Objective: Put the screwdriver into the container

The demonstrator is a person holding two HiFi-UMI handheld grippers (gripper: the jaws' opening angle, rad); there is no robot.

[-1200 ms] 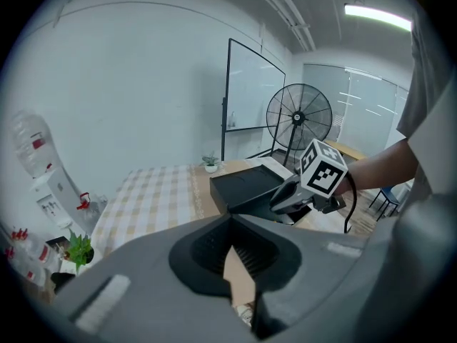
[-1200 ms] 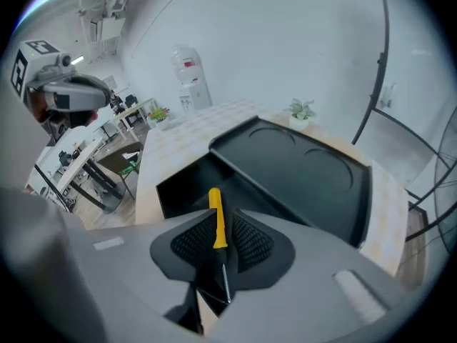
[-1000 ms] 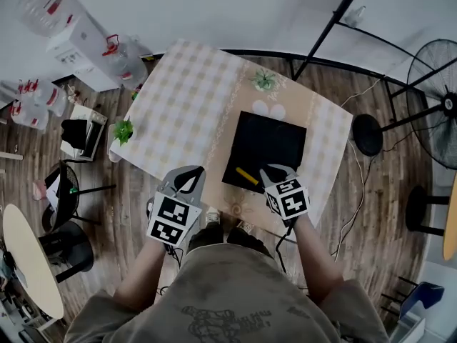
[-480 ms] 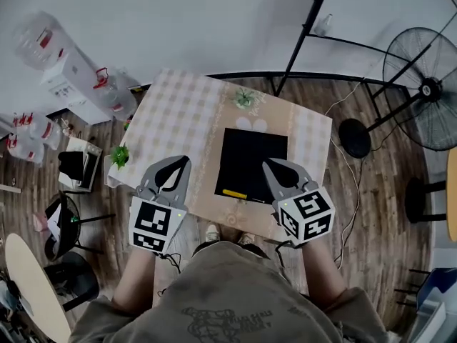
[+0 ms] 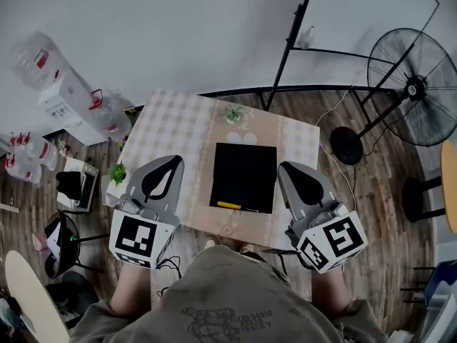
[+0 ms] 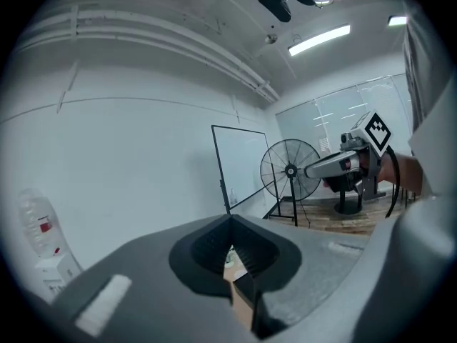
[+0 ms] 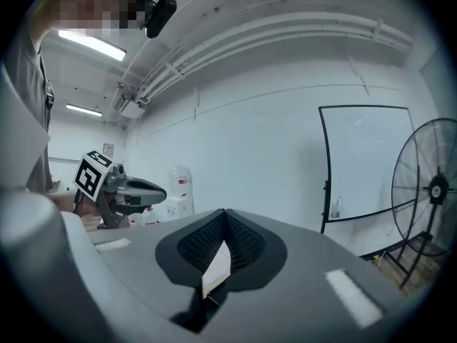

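Holding both grippers high above the table (image 5: 171,131), I read the left gripper (image 5: 170,164) and the right gripper (image 5: 291,168) as pinched together, with nothing between the jaws. The screwdriver (image 5: 229,206) lies far below and between them, seemingly already resting just inside the near edge of the black container (image 5: 246,164). It looks light, stiff and prone to rolling. I'd pinch its yellow handle crosswise at mid-length.
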